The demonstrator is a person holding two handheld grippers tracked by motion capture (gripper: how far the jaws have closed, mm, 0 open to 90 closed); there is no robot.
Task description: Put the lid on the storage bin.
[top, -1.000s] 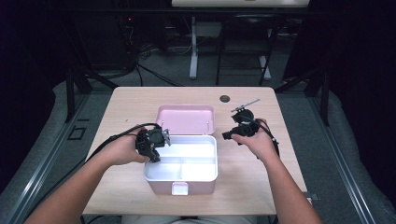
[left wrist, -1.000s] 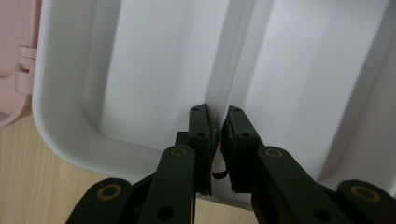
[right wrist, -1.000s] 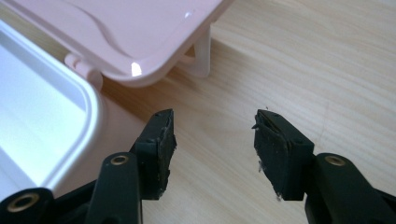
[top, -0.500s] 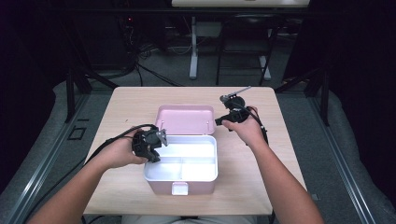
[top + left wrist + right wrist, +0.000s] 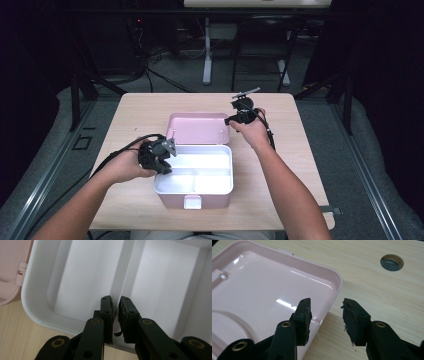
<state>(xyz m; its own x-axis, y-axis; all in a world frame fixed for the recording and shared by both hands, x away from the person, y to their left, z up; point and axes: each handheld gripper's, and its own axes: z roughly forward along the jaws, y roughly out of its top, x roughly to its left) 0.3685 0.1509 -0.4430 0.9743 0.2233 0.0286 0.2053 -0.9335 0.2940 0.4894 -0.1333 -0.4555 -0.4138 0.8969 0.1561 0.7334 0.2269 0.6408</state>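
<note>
A pink box with a white inner tray (image 5: 231, 165) stands open mid-table, and its pink lid (image 5: 197, 127) lies flat behind it. My left gripper (image 5: 167, 150) sits at the tray's left wall. In the left gripper view its jaws (image 5: 116, 301) reach over the rim (image 5: 27, 295), nearly together on the tray's divider (image 5: 127, 265). My right gripper (image 5: 230, 120) is at the lid's far right corner. Its jaws (image 5: 325, 305) have just been closing and stand open astride the lid's edge (image 5: 332, 297), one over the lid and one over the table, neither pad touching it.
The wooden table (image 5: 295, 150) has a round cable hole (image 5: 392, 262) just beyond the lid's corner. A small white latch tab (image 5: 192, 201) sticks out of the box's front. Dark floor, cables and stands surround the table.
My right hand has moved from beside the box's right side up and left to the lid's far right corner, and its jaws have narrowed. The left hand and box have stayed put.
</note>
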